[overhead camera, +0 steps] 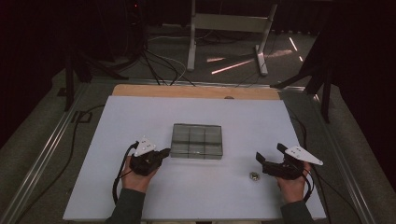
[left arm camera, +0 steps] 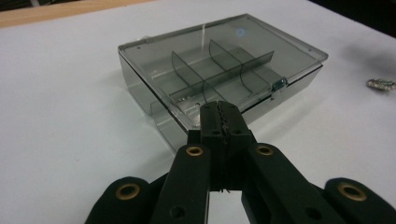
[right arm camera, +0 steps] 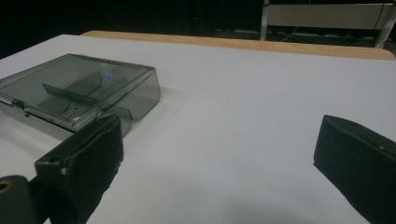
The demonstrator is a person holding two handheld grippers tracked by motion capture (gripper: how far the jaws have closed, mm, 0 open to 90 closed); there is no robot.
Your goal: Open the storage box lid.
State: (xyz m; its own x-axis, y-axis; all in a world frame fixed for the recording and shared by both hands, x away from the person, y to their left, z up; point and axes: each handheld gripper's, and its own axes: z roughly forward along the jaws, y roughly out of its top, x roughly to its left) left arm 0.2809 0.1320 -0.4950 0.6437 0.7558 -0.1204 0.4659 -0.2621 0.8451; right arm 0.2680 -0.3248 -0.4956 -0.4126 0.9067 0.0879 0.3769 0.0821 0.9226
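Observation:
A smoky clear compartment box (overhead camera: 196,140) with its lid down lies at the middle of the white table; inner dividers show through the lid (left arm camera: 219,65). A small metal latch (left arm camera: 279,84) sits on its front wall. My left gripper (overhead camera: 164,152) is shut with nothing in it, its tips (left arm camera: 223,116) just short of the box's front left corner. Off to the right of the box, my right gripper (overhead camera: 270,152) is open wide and holds nothing; the box (right arm camera: 79,88) lies to the left beyond its jaws (right arm camera: 219,154). A small metal part (overhead camera: 254,176) lies on the table beside the right gripper, also visible far right (left arm camera: 380,84).
The white table board (overhead camera: 140,116) ends at a wooden strip (overhead camera: 187,91) along its far edge. Cables (overhead camera: 159,65) and a metal stand (overhead camera: 229,28) are on the dark floor beyond. Black posts stand at both sides.

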